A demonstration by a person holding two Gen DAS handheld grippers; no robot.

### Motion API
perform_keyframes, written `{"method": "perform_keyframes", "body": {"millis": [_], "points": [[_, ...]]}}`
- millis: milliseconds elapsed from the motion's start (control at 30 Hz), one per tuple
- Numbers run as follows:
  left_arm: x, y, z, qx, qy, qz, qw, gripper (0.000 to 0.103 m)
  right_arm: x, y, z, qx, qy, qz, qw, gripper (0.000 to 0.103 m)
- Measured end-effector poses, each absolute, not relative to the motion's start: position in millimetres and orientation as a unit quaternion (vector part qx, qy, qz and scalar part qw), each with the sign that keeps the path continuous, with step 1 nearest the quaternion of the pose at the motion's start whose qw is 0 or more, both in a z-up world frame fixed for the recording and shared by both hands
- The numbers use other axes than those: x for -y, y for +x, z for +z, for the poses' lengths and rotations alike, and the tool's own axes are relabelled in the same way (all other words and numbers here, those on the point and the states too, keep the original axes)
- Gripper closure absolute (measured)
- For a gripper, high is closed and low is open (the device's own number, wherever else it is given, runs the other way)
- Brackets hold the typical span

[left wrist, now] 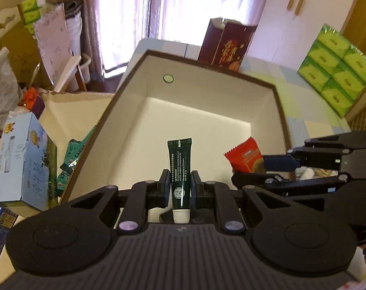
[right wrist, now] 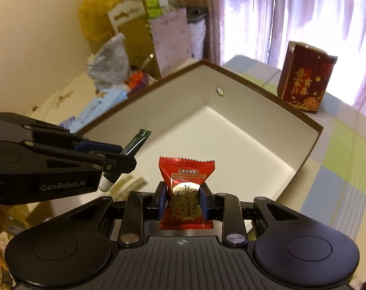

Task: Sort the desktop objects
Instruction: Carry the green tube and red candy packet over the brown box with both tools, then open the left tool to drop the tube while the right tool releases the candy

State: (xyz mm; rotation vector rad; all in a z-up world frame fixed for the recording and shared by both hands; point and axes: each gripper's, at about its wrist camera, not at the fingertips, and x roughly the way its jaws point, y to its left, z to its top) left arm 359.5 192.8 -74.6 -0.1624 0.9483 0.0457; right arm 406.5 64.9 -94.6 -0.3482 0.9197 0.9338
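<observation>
My left gripper (left wrist: 179, 185) is shut on a dark green tube (left wrist: 179, 169) with a white cap, held upright above the near rim of a brown-edged white box (left wrist: 207, 101). My right gripper (right wrist: 183, 201) is shut on a red candy packet (right wrist: 185, 188) with gold print, also over the box's (right wrist: 231, 130) near side. In the left wrist view the right gripper (left wrist: 267, 168) comes in from the right with the red packet (left wrist: 245, 154). In the right wrist view the left gripper (right wrist: 117, 155) reaches in from the left holding the tube (right wrist: 134, 142). The box interior looks bare.
A dark red gift box (left wrist: 226, 46) stands behind the white box on a checked cloth (right wrist: 347, 149). Green tissue packs (left wrist: 337, 70) are stacked at the right. A light blue carton (left wrist: 21, 162), a teal packet (left wrist: 74, 159) and cluttered bags lie to the left.
</observation>
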Motion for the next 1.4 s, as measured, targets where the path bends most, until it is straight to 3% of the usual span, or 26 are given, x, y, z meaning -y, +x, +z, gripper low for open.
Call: {"method": "perform_keyframes", "body": {"millis": [667,767,933,1167,1233,1367,1400], "points": [[-204.2,424.4,-147.6,-0.545,-0.046,0.001,0.837,0.089,-92.5,450.4,-151.9,-0.478,-0.255,0.406,0.736,0.078],[-204.6,423.6,-146.4,-0.546,-0.045,0.003,0.837,0.083,-93.2,448.1,-152.7,-0.475,-0.261,0.408,0.734,0.076],[-204.5,420.4,-141.4,-0.542,-0.038,0.006,0.84,0.069,-90.4,440.4,-149.6,-0.449,-0.271,0.428,0.736,0.046],[-201.1,413.6,-134.6,-0.538,-0.028,0.015,0.842,0.059,-87.9,429.3,-140.5,-0.427,-0.272,0.44,0.742,0.03],[-200.9,410.8,-131.3,-0.536,-0.022,0.023,0.844,0.056,-88.2,425.6,-138.3,-0.411,-0.278,0.44,0.749,0.014],[-204.3,402.1,-120.9,-0.525,-0.02,0.038,0.85,0.036,-79.0,417.0,-130.0,-0.383,-0.271,0.445,0.763,0.005],[-204.6,399.4,-117.4,-0.521,-0.021,0.039,0.852,0.036,-76.5,415.5,-127.4,-0.38,-0.265,0.448,0.765,0.003]]}}
